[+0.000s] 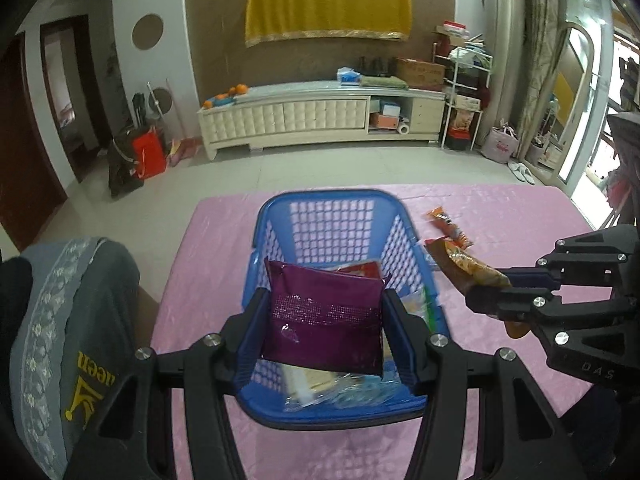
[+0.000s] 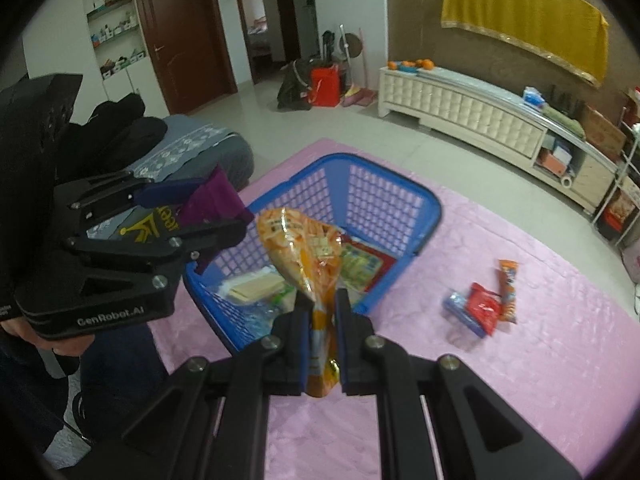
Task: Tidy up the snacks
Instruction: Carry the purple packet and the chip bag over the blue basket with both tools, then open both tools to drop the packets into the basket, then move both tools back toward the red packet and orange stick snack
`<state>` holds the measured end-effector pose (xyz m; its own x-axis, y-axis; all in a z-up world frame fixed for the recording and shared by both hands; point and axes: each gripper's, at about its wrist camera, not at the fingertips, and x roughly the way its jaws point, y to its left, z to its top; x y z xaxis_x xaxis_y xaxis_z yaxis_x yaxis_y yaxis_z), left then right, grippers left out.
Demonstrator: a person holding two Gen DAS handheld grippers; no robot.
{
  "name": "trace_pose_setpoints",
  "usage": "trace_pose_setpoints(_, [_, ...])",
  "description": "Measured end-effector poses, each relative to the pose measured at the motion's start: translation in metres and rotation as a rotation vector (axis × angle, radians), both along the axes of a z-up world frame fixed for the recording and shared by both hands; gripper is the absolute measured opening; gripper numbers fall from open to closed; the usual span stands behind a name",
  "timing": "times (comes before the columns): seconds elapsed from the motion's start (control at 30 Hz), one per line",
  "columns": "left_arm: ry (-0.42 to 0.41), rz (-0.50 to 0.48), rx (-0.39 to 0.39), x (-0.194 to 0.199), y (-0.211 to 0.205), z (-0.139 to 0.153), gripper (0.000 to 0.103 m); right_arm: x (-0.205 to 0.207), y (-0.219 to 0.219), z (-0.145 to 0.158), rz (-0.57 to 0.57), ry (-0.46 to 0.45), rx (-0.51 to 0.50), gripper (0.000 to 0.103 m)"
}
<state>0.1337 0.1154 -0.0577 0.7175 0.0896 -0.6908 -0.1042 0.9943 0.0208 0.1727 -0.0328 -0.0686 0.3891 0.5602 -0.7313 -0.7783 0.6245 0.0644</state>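
Nearest to us, our right gripper [image 2: 323, 312] is clamped on the lower end of an orange snack bag [image 2: 302, 248], carried in the air just beside the near rim of the blue basket [image 2: 424, 216]. Our left gripper [image 1: 325, 308] pinches a purple snack pouch [image 1: 324, 316] between both fingers, directly above the basket's inside. Below it, several packets already lie in the basket: a clear pack of pale wafers [image 2: 256, 286] and a red-edged packet [image 2: 364, 262], so we judge the job well along. These two bags have yet to go in. Farther out on the pink tablecloth [image 2: 520, 380], three small snacks wait: a blue packet [image 2: 460, 308], a red packet [image 2: 484, 308] and an orange stick [image 2: 508, 290]. Nothing blocks the basket's mouth, though both grippers crowd it.
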Motion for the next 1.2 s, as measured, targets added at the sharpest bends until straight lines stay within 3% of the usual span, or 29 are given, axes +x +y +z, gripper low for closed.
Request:
trace_pose_setpoints(0.47, [0.049, 0.02, -0.055, 0.009, 0.028, -0.033, 0.054, 0.006, 0.041, -0.036, 0.018, 0.076, -0.102, 0.015])
trace_pose_setpoints(0.57, [0.061, 0.018, -0.06, 0.013, 0.028, -0.039, 0.055, 0.009, 0.043, -0.039, 0.005, 0.082, -0.115, 0.031])
trace_pose_setpoints(0.63, [0.071, 0.011, -0.049, 0.014, 0.026, -0.042, 0.06, 0.012, 0.039, -0.041, -0.003, 0.111, -0.105, 0.044])
trace_pose_setpoints(0.67, [0.069, 0.006, -0.038, 0.014, 0.024, -0.042, 0.068, 0.013, 0.04, -0.041, -0.009, 0.113, -0.102, 0.049])
trace_pose_setpoints(0.73, [0.06, 0.002, -0.015, 0.012, 0.024, -0.043, 0.069, 0.013, 0.036, -0.04, -0.025, 0.093, -0.112, 0.058])
trace_pose_setpoints(0.8, [0.057, -0.005, -0.013, 0.01, 0.023, -0.04, 0.077, 0.013, 0.031, -0.037, -0.032, 0.09, -0.102, 0.074])
trace_pose_setpoints(0.9, [0.047, -0.002, -0.02, 0.006, 0.024, -0.035, 0.079, 0.015, 0.021, -0.032, -0.046, 0.087, -0.077, 0.079])
trace_pose_setpoints(1.2, [0.017, -0.024, -0.03, 0.001, 0.004, -0.01, 0.082, 0.017, -0.02, -0.012, -0.108, 0.067, -0.025, 0.08])
